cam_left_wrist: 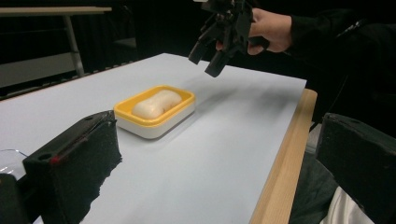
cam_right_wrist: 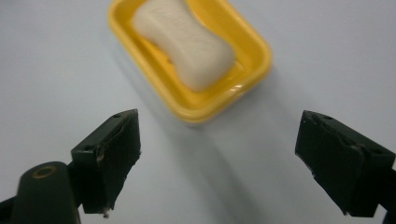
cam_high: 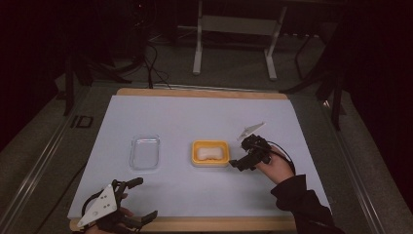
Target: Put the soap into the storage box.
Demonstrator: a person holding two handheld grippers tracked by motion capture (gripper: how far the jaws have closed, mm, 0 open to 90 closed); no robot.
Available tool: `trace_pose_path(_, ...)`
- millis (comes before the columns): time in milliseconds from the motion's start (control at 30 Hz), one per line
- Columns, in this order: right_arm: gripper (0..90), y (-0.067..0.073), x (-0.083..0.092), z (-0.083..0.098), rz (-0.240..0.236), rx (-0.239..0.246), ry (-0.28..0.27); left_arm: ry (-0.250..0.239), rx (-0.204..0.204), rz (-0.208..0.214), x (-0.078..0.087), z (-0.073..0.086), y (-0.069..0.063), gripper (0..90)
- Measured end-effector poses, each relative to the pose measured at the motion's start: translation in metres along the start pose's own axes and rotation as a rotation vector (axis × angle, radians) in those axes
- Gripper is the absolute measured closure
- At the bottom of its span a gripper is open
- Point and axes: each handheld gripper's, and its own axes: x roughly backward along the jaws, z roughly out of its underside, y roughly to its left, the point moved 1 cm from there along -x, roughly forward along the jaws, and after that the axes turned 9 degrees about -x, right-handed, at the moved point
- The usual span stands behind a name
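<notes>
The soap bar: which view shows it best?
The right gripper view: the soap bar is close and seen from above, its waisted shape clear inside the yellow dish. The left gripper view shows it side-on, partly sunk behind the rim. The high view shows it as a small pale blur.

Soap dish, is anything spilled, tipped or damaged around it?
Nothing stands out. The soap lies flat inside the yellow dish, which sits level on the table. The clear lid lies apart, beside it.
</notes>
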Motion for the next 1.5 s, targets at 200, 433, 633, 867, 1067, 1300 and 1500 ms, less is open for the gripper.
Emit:
trace_pose_path(200,14.2,-0.001,0.004,0.016,0.047,-0.087,-0.061,0.000,0.000,0.000,0.000,0.000,0.000,0.1)
trace_pose_path(433,14.4,0.008,0.004,0.041,0.075,-0.078,-0.061,0.005,0.000,0.001,0.000,0.000,-0.001,0.1)
trace_pose_path(633,14.4,0.017,0.006,0.054,0.107,-0.095,-0.112,0.006,-0.001,0.000,0.000,0.000,-0.001,0.1)
trace_pose_path(867,13.9,0.024,0.014,0.068,0.141,-0.102,-0.161,0.007,-0.002,0.003,0.000,0.000,-0.001,0.1)
trace_pose_path(1067,13.9,0.024,0.017,0.077,0.160,-0.137,-0.191,0.007,-0.003,0.001,0.000,0.000,-0.001,0.1)
trace_pose_path(1300,13.9,0.021,0.015,0.079,0.173,-0.138,-0.186,0.006,-0.001,-0.001,0.001,-0.001,-0.001,0.0)
trace_pose_path(1500,13.9,0.018,0.010,0.080,0.153,-0.153,-0.176,0.007,0.001,0.004,0.000,-0.001,-0.001,0.0)
